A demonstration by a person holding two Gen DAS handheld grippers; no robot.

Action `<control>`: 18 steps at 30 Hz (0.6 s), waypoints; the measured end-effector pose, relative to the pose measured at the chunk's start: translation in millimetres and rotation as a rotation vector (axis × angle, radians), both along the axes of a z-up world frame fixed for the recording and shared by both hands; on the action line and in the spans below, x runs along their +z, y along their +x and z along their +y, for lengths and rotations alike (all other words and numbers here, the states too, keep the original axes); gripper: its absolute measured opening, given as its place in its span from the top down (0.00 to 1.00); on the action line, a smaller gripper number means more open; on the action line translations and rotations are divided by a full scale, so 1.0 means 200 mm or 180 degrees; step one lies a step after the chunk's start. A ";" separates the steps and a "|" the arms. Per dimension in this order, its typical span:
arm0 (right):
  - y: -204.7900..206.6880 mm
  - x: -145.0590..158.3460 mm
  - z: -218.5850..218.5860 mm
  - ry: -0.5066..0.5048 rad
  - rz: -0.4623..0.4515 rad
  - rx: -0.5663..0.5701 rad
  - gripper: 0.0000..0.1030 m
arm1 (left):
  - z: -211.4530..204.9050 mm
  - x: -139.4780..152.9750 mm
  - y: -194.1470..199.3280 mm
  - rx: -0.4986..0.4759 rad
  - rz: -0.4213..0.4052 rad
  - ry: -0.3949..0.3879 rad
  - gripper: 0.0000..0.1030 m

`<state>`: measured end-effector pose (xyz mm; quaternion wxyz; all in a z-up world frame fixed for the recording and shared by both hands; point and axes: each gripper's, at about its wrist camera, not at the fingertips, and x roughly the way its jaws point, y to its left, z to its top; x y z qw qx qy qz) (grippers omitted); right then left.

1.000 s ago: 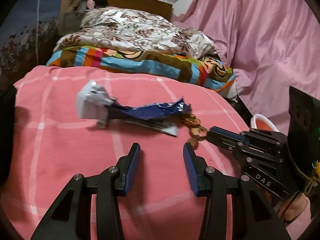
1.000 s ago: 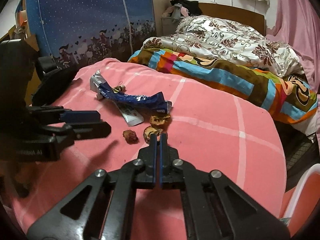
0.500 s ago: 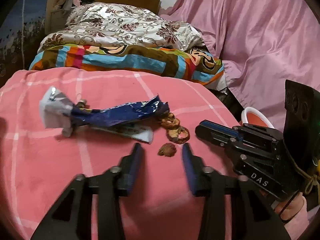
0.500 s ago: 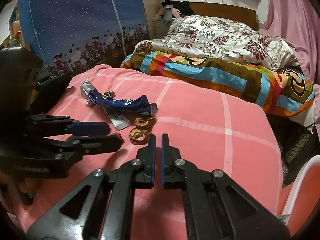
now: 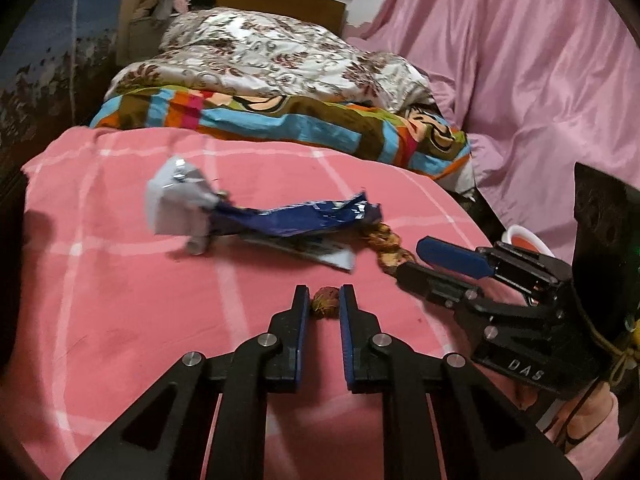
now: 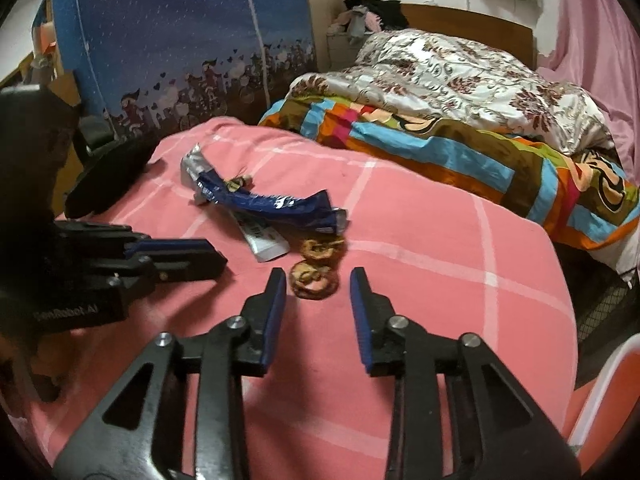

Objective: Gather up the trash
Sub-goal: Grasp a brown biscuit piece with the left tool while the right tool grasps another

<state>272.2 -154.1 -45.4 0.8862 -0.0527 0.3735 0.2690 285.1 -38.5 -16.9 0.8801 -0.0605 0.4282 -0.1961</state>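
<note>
Left gripper (image 5: 324, 298): jaws closing around a small brown scrap (image 5: 325, 303) lying on the pink blanket (image 5: 120, 320), pads just beside it.
Right gripper (image 6: 318, 286): jaws opening, framing two dried ring-shaped peels (image 6: 314, 276), not yet touching.
Handling: scraps are looking light, brittle, crumbly; pinching gently across the middle is advisable.
Blue wrapper (image 5: 304, 218): lying beyond, thin, crinkly.

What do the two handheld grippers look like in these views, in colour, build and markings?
Both are black plastic two-finger tools with long flat fingers faced in blue pads and silver rivets at the linkage joints. The left gripper bears faint pale lettering on its side; the right gripper shows "DAS" on its body, with yellowish cord tied near its rear.
</note>
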 end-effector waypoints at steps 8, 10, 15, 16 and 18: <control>-0.01 -0.02 0.02 -0.0209 -0.0013 -0.0034 0.59 | 0.04 0.03 -0.03 0.0099 0.0006 -0.0035 0.89; -0.05 0.00 -0.01 -0.0158 -0.0041 0.0004 0.59 | 0.04 0.04 -0.04 0.0115 -0.0012 -0.0031 0.89; -0.18 0.05 -0.11 -0.0039 -0.0290 -0.0069 0.59 | -0.02 0.08 -0.11 0.0094 -0.0221 -0.0001 0.89; -0.23 0.07 -0.15 0.0067 -0.0390 -0.0096 0.59 | -0.03 0.10 -0.13 0.0075 -0.0294 -0.0002 0.89; -0.31 0.12 -0.23 0.0220 -0.0630 -0.0258 0.59 | -0.08 0.14 -0.18 0.0041 -0.0491 -0.0015 0.89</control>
